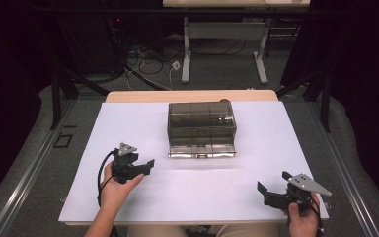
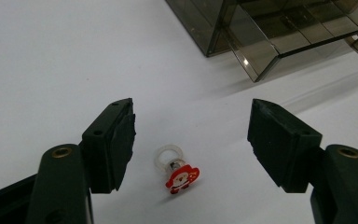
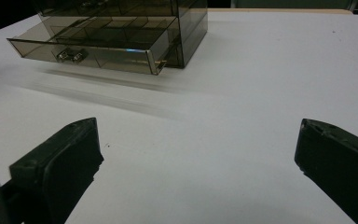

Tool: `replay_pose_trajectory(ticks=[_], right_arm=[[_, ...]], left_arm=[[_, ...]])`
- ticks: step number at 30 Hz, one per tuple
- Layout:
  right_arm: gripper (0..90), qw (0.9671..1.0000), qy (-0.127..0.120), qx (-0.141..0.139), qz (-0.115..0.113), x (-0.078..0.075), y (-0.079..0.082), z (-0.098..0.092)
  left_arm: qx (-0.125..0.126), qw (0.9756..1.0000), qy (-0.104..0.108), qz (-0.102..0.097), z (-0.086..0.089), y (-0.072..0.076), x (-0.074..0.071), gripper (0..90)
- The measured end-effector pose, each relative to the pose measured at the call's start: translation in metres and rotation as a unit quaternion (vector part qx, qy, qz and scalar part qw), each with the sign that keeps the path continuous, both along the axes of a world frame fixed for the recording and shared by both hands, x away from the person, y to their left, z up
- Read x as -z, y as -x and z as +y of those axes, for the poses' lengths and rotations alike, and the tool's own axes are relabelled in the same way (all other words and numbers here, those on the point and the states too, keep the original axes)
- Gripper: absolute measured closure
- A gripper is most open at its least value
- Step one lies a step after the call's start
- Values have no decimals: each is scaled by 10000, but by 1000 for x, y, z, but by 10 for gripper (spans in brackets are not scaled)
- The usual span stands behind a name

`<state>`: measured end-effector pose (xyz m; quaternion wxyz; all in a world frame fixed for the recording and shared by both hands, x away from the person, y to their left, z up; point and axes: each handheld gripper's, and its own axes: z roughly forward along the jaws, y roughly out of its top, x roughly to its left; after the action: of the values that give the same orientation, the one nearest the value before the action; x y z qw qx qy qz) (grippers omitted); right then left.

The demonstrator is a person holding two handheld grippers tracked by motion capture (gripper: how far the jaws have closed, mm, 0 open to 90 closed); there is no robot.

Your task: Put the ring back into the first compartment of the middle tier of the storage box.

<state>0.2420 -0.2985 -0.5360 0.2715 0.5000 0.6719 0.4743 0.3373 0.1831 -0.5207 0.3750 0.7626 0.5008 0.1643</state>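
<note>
A white table top (image 1: 128, 128) spans the middle of the high view. At its centre stands a smoky clear drawer box (image 1: 202, 128), its bottom drawer (image 1: 202, 148) pulled out. The left gripper (image 2: 191, 140), lower left in the high view, has its jaws apart around a small Santa ring (image 2: 177, 170) lying untouched on the table. The right gripper (image 3: 198, 163), lower right, gapes wide over bare table.

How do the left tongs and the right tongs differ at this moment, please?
The left tongs have a small Santa ring lying on the sheet between their jaws, untouched; the right tongs have bare white sheet there. The left jaws stand narrower than the right's. Both are open, hand-held and point toward the smoky drawer box, whose bottom drawer is pulled out.
</note>
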Motion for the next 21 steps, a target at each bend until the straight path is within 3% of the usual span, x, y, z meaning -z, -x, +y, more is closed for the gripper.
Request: replay_pose_trajectory(ticks=[5, 12, 18, 19, 20, 21], right_arm=[[2, 10000, -52, 1, 12, 1, -1, 0], [3, 10000, 4, -54, 22, 2, -1, 1], [7, 10000, -18, -24, 80, 2, -1, 0], [8, 10000, -39, -24, 78, 2, -2, -1], [8, 10000, -39, -24, 78, 2, -2, -1], [8, 10000, -51, -16, 70, 2, -2, -1]], left_arm=[[-113, 9999, 62, 66, 0, 2, 6, 379], [-188, 9996, 118, 193, -1, 1, 13, 381], [-308, 9978, 303, 503, 3, 0, 19, 394], [-345, 9957, 433, 738, 4, -1, 20, 397], [-345, 9957, 433, 738, 4, -1, 20, 397], [-398, 9938, 555, 881, 6, -1, 20, 397]])
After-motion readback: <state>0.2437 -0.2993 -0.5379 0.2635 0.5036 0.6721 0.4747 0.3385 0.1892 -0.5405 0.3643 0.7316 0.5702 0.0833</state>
